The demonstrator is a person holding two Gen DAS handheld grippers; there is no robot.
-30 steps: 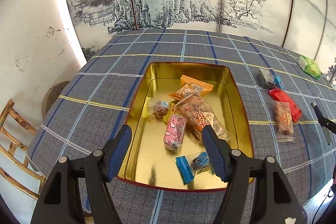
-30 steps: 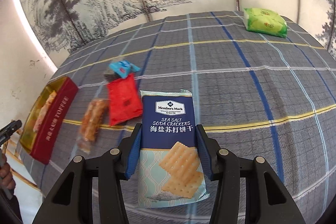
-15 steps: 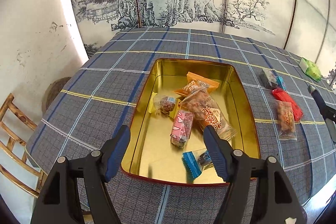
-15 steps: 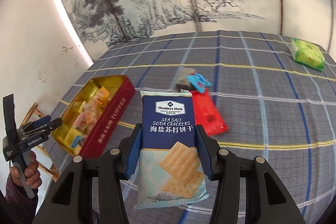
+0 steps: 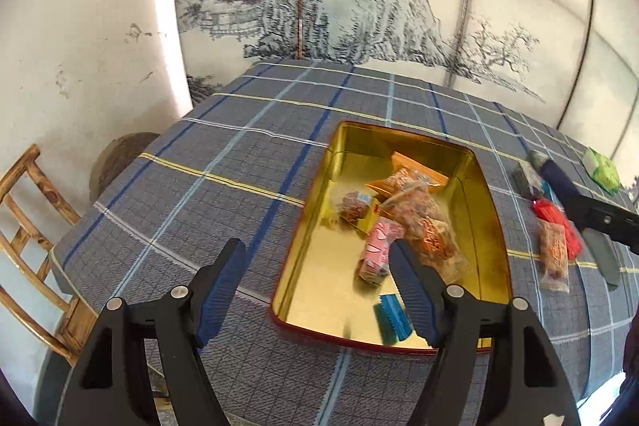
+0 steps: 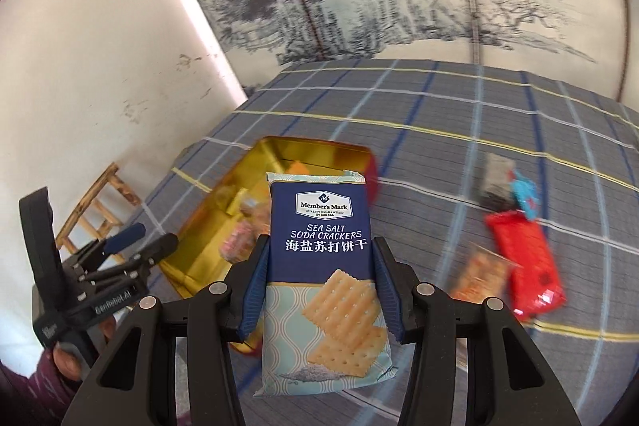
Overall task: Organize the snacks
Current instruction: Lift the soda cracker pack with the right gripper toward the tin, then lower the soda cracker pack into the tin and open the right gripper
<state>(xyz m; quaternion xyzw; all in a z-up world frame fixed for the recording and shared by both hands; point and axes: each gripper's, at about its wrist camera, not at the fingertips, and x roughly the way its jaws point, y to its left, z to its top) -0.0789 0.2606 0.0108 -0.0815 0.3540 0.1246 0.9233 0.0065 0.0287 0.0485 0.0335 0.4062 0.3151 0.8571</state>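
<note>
My right gripper (image 6: 321,246) is shut on a blue soda cracker packet (image 6: 319,210), held upright in the air just in front of the open gold tin (image 6: 223,194). The tin (image 5: 399,130) holds several wrapped snacks, among them a pink packet (image 5: 375,254) and a blue candy (image 5: 393,318). My left gripper (image 5: 315,250) hovers over the tin's near left corner, its jaws opening with nothing between them. It shows at the left of the right wrist view as the left gripper (image 6: 153,236). The right gripper's fingers (image 5: 559,182) reach in from the right.
On the plaid cloth right of the tin lie a red packet (image 6: 523,258), a clear packet of orange snacks (image 6: 479,278), small dark and blue packets (image 6: 503,186) and a green packet (image 5: 603,172). A wooden chair (image 5: 24,226) stands past the table's left edge.
My right gripper has carried the cracker packet left and a little up, from the loose packets to the tin. My left gripper drifted left, and its jaws stand slightly wider.
</note>
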